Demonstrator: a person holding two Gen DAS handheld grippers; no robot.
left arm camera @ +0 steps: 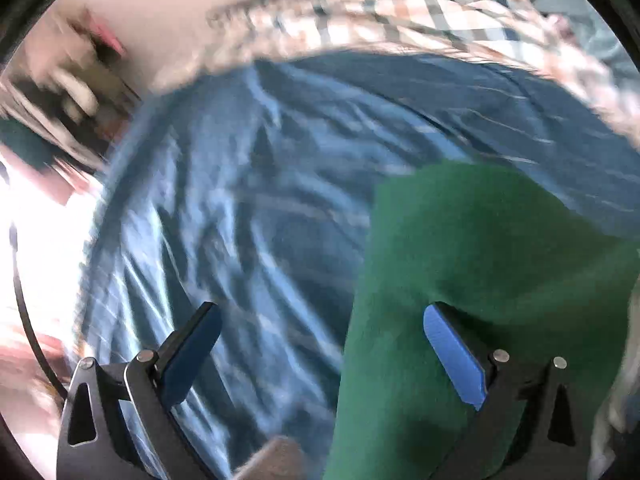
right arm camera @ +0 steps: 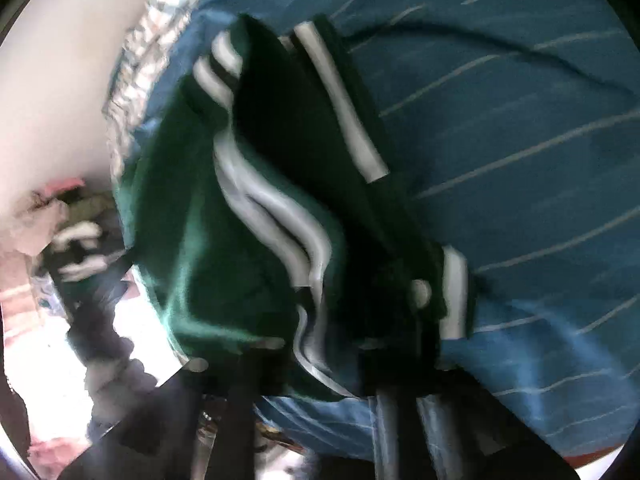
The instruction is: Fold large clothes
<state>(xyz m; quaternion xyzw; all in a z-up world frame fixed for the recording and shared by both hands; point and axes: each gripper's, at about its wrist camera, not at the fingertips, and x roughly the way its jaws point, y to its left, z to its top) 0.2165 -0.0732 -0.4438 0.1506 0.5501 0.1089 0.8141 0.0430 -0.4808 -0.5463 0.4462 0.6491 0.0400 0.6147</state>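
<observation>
1. The left gripper (left arm camera: 320,348) stands with its fingers spread wide and nothing between the blue pads (left arm camera: 454,356). One pad is over the blue sheet (left arm camera: 248,184), the other over the green garment (left arm camera: 472,248), and neither presses on cloth.
2. The right gripper (right arm camera: 320,364) is clenched. Its fingers are mostly buried in dark folds at the bottom of the right wrist view, and the garment (right arm camera: 208,248) bunches right at them, so it appears to be pinched there; the pads themselves cannot be seen.
3. In the right wrist view the garment rises from the fingers in a crumpled heap. It is dark green with white stripes (right arm camera: 272,204) running in curved bands along one part and a straight band (right arm camera: 340,108) on another.
4. In the left wrist view the same garment shows as a plain, flat green panel lying on the sheet at the lower right, reaching under the right-hand finger.
5. The sheet is blue with thin pale lines and many wrinkles, and it covers the bed under both grippers.
6. A checked cloth (left arm camera: 420,20) in white, pink and grey lies along the far edge of the sheet.
7. Beyond that is a pale wall (left arm camera: 168,4). To the left is a blurred clutter of clothes (right arm camera: 76,216), too smeared to make out.
</observation>
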